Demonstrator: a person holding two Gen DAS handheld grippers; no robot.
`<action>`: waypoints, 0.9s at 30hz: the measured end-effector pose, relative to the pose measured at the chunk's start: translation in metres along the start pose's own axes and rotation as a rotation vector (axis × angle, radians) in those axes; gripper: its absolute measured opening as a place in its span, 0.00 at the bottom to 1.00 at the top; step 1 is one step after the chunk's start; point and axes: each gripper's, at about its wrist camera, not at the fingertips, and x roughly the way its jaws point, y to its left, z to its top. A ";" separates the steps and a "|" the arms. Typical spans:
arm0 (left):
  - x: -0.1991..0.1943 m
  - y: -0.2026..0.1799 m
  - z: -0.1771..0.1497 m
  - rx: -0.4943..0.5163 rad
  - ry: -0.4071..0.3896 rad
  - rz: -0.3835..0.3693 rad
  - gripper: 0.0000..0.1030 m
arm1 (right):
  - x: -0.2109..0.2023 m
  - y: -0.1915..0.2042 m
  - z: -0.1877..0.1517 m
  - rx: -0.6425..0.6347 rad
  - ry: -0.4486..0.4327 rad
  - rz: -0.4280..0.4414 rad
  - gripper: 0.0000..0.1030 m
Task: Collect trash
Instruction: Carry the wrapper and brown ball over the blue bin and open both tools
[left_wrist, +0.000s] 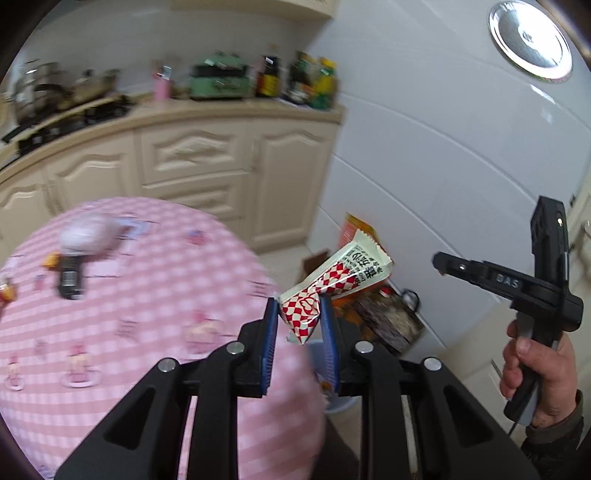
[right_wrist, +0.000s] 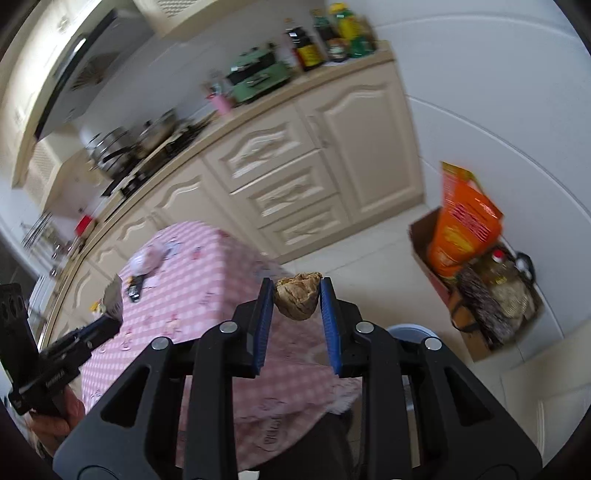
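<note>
bin (left_wrist: 334, 404) mostly hidden behind left gripper (left_wrist: 299, 314).

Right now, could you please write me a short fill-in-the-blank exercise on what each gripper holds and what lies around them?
1. The left gripper is shut on a red-and-white checked ____.
2. The right gripper is shut on a crumpled ____ lump.
3. The table wears a ____ checked cloth.
4. The orange bag stands in a cardboard ____.

Missing words: wrapper; brown; pink; box

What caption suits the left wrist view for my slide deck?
Left gripper clamps a checkered snack wrapper beside the pink-clothed table.
</note>
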 end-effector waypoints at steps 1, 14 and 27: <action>0.011 -0.009 0.000 0.005 0.021 -0.018 0.22 | 0.001 -0.007 -0.002 0.010 0.005 -0.007 0.25; 0.122 -0.063 -0.011 0.027 0.225 -0.119 0.22 | 0.038 -0.087 -0.025 0.185 0.090 -0.054 0.25; 0.217 -0.069 -0.035 -0.059 0.438 -0.133 0.22 | 0.085 -0.116 -0.038 0.276 0.184 -0.050 0.25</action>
